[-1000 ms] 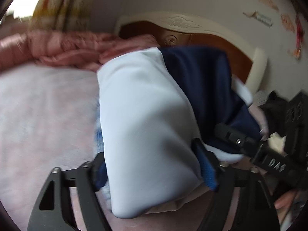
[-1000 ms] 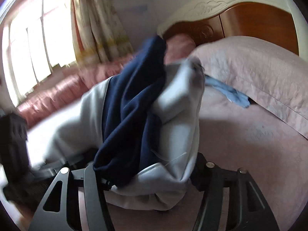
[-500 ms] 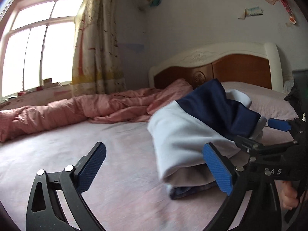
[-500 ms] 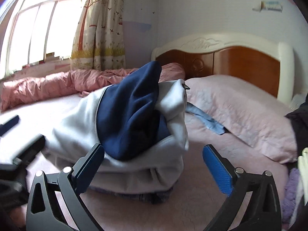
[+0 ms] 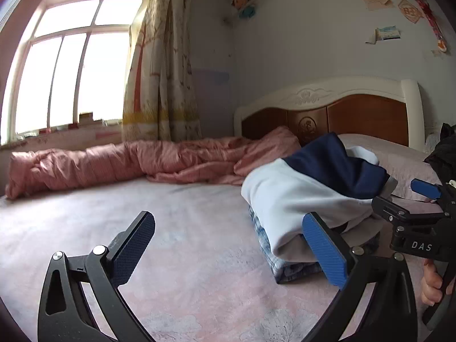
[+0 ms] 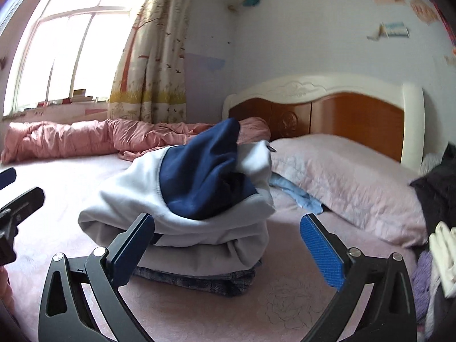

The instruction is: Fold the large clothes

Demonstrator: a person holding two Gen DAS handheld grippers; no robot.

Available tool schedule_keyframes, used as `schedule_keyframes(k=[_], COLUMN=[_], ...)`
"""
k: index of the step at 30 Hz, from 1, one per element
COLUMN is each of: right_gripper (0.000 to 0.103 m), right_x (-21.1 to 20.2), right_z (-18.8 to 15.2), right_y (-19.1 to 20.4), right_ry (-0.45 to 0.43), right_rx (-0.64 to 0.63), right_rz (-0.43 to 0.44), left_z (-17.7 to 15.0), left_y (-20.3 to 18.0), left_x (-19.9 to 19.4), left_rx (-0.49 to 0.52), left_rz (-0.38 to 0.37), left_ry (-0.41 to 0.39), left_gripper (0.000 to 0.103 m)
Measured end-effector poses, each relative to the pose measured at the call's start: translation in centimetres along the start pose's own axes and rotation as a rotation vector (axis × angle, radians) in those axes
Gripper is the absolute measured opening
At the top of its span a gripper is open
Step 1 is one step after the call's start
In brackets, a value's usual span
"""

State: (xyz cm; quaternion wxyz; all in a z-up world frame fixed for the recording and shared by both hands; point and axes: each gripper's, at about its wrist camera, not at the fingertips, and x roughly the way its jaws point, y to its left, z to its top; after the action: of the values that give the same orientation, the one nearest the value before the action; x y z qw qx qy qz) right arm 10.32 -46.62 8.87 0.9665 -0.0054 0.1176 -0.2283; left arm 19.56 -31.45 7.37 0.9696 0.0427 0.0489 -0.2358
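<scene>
Both claws have just opened, releasing the folded white-and-navy sweatshirt; left claw and right claw spread, empty; sweatshirt at twelve o'clock on pink bed.

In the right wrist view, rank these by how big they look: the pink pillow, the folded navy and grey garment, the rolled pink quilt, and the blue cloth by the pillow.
1. folded navy and grey garment and pink pillow: look alike, and the garment is nearer, so unranked.
2. rolled pink quilt, farther away.
3. blue cloth, smallest, partly hidden.

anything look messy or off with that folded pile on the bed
Yes. The white-and-navy garment on top of the pile is lumpy, with its navy part bunched up in a peak rather than lying flat. It overhangs the plaid garment underneath. A blue cloth lies loose by the pillow.
</scene>
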Motion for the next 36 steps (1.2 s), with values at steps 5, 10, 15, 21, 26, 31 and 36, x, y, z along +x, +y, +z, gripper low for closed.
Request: schedule_keyframes(k=[5,10,15,21,26,31,36], right_gripper=[0.103,0.103,0.103,0.103,0.103,0.103,0.103], right_x=[-0.3,-0.6,-0.6,-0.5,-0.5,-0.3,-0.2], right_z=[0.2,0.1,0.1,0.2,0.2,0.1,0.2], right_y=[-1.0,-1.6,-1.5,-1.5,-1.4,-1.3,-1.2], right_ry=[-0.028,-0.043,-0.036,-0.034,-0.029,-0.010,-0.010], right_rx=[0.029,0.057,0.048,0.047,0.048,0.055,0.063], right_rz=[0.001,-0.017,-0.018,-0.020,-0.020,-0.020,-0.019], left_z=[-0.1,0.0,0.1,0.0,0.0,-0.1,-0.2], left_y=[-0.8,-0.7,-0.5,-0.8,-0.8,0.0,0.5], left_x=[-0.4,0.0,0.3,0.4,0.7,1.4,1.6], left_rx=[0.036,0.034,0.024,0.035,0.037,-0.003,-0.031], left_rz=[-0.033,-0.025,-0.034,-0.033,-0.033,-0.041,-0.045], left_ry=[-0.024,-0.010,0.012,0.017,0.028,0.063,0.078], left_gripper=[0.103,0.103,0.103,0.103,0.103,0.103,0.103])
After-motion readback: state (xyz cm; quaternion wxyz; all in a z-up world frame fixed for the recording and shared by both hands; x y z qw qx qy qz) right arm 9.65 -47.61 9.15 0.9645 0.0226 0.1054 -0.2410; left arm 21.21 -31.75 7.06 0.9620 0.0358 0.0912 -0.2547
